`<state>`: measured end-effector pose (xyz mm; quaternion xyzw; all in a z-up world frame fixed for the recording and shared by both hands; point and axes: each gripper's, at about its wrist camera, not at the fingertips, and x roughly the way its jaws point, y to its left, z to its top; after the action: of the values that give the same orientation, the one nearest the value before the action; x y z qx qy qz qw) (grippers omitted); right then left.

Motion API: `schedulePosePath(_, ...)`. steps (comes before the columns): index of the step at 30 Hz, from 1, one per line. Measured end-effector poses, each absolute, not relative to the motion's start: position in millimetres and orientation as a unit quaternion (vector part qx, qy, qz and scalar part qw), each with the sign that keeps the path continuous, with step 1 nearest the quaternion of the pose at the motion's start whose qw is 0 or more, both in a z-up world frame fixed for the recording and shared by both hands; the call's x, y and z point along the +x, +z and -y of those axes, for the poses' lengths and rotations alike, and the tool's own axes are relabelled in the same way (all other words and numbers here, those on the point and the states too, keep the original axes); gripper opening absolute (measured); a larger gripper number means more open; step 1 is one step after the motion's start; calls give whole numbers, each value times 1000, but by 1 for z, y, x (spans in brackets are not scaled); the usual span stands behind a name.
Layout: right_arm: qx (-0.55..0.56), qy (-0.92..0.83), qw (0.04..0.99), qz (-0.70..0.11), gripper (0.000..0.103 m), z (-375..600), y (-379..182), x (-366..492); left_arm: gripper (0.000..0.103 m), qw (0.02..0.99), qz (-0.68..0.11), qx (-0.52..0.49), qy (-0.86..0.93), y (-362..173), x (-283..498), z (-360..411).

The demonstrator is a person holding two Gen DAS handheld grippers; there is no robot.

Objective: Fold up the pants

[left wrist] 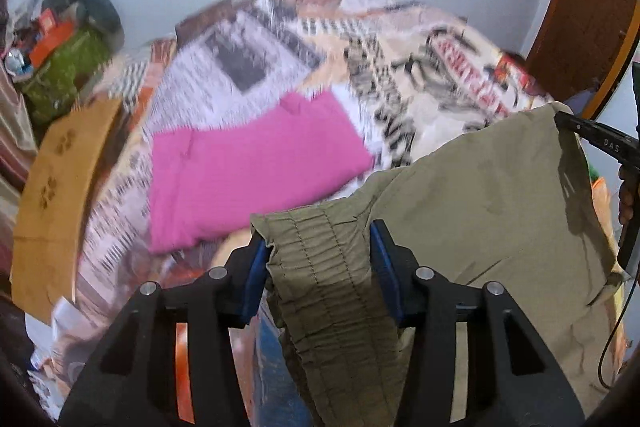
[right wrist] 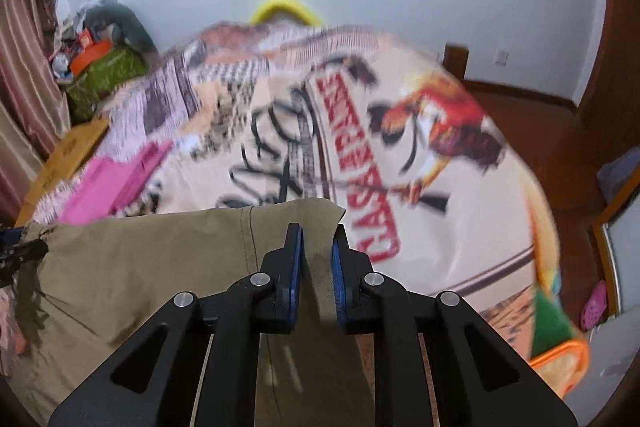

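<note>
Even indoor light; background motion-blurred, perhaps overexposed; fisheye edges dark.

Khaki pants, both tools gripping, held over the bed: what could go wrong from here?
1. The left tool holds the bunched elastic waistband, and a thick gather like that may slip out under tension.
2. The right tool pinches only a narrow strip near the corner of the khaki pants, so it could pull free.
3. The folded pink garment lies on the bed just ahead; laying the pants down there could overlap or disturb it.
</note>
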<state>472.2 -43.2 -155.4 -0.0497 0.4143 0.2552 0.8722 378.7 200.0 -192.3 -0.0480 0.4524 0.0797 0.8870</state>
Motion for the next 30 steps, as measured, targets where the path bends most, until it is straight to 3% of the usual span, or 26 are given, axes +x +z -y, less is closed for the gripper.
schedulePosePath(11, 2, 255, 913, -318, 12, 71, -44, 449, 48, 925, -367, -42, 85, -102, 366, -197)
schedulePosePath(30, -23, 279, 897, -343, 12, 96, -64, 318, 48, 906, -416, -1, 79, -140, 293, -176)
